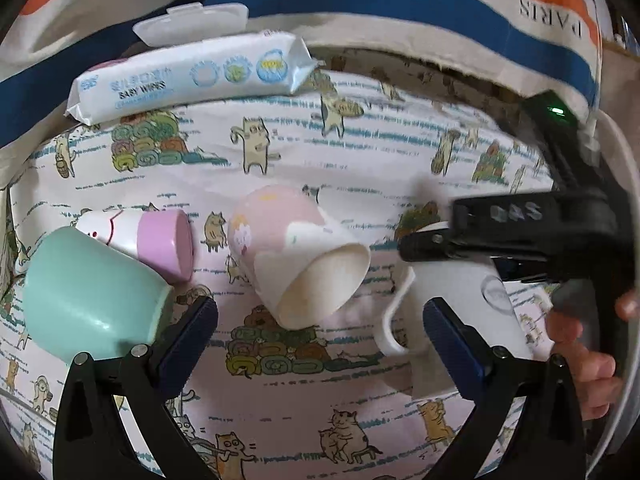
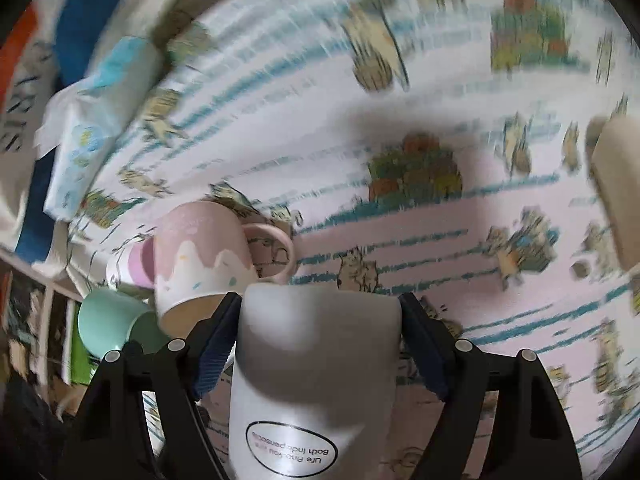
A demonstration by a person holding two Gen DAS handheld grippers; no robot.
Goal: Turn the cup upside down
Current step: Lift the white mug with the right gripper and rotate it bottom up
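My right gripper (image 2: 320, 332) is shut on a white mug (image 2: 316, 364) with an oval logo, held above the cartoon-cat cloth; the mug's base faces the camera. In the left wrist view the same white mug (image 1: 452, 320) hangs under the right gripper (image 1: 424, 242) at the right, its handle toward the left. My left gripper (image 1: 320, 320) is open and empty, low over the cloth. A pink-and-white mug (image 1: 296, 256) lies on its side just beyond it, mouth toward me; it also shows in the right wrist view (image 2: 200, 256).
A mint green cup (image 1: 88, 296) lies on its side at the left, beside a white bottle with a lilac cap (image 1: 160, 240). A baby wipes pack (image 1: 192, 76) lies at the back against a striped bag (image 1: 360, 4). The right wrist view is motion-blurred.
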